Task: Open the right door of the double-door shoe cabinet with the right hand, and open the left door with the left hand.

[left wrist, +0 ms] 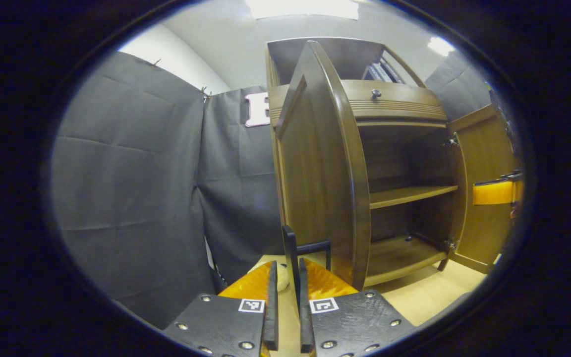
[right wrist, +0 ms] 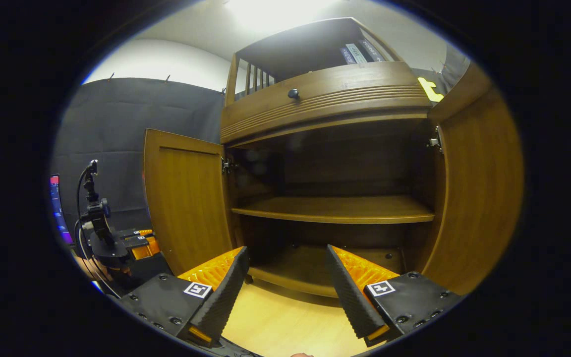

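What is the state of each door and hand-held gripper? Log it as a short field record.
left door: swung open
right door: swung open
left hand-held gripper: closed on the left door's black handle
right hand-held gripper: open, holding nothing, facing the cabinet interior
shelves: bare
drawer knob: above the doors

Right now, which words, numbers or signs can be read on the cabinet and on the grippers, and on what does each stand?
No text here can be read.
shoe cabinet: no words or numbers on its wood.
markers on the left gripper: square coded patterns, no words.
right gripper: the same kind of patterns.
flat items on the cabinet's top: print too blurred to read.
screen: too small to read.
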### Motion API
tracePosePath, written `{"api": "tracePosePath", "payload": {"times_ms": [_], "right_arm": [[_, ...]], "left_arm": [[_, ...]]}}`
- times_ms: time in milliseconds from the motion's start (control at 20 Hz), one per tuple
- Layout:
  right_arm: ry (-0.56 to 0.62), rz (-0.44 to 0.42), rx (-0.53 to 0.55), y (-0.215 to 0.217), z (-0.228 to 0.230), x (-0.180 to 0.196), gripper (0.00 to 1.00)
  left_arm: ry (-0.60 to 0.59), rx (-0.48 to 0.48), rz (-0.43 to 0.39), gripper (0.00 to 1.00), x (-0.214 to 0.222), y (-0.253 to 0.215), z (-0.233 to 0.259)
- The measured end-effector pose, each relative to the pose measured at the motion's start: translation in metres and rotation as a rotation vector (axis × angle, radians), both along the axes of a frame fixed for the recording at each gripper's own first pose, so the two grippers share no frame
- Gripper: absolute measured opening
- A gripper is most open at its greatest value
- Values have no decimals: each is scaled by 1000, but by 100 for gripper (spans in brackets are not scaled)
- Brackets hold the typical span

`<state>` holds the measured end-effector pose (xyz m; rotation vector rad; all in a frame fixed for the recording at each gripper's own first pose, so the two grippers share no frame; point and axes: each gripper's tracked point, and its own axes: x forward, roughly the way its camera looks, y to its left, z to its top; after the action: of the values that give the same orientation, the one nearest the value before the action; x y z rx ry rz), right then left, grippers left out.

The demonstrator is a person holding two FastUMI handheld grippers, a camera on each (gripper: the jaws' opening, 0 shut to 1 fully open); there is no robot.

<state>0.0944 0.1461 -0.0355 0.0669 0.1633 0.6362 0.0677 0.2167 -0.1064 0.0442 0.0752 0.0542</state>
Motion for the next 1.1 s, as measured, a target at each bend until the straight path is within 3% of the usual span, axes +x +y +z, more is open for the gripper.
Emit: {"api": "tracePosePath", "payload": {"times_ms": [50,100,200,300,350,450,500,550,700,750,800,1100], "right_arm": [[0,6,-1,6,-1,2,98],[0,13,-2,12,-1,4,92],[0,28,-3,25,-4,8,98],[4,44,-3,40,-7,11,98],[6,51,-4,48,-9,13,92],[10,64,-7,60,-9,15,98],[9,69,-8,67,-10,17,92],[7,71,-10,71,-11,18,98],[5,77,-11,82,-18,13,98],[7,81,-10,85,-19,12,92],[8,85,-10,89,-18,14,98],[-2,94,-3,91,-13,12,98]], "left_arm": [[-2,-7,0,20,-1,5,0],[-2,-16,-1,21,-2,10,0],[0,-34,-6,21,-3,22,-4],[2,-52,-19,21,1,28,-4],[3,-53,-29,18,0,32,-5],[11,-61,-57,16,-1,35,-9],[12,-63,-66,16,-2,38,-10],[18,-66,-76,18,-2,41,-12],[29,-68,-96,22,-2,47,-14],[39,-69,-101,22,-1,48,-16],[43,-69,-101,20,-1,48,-17],[23,-16,-53,20,-22,55,-7]]}}
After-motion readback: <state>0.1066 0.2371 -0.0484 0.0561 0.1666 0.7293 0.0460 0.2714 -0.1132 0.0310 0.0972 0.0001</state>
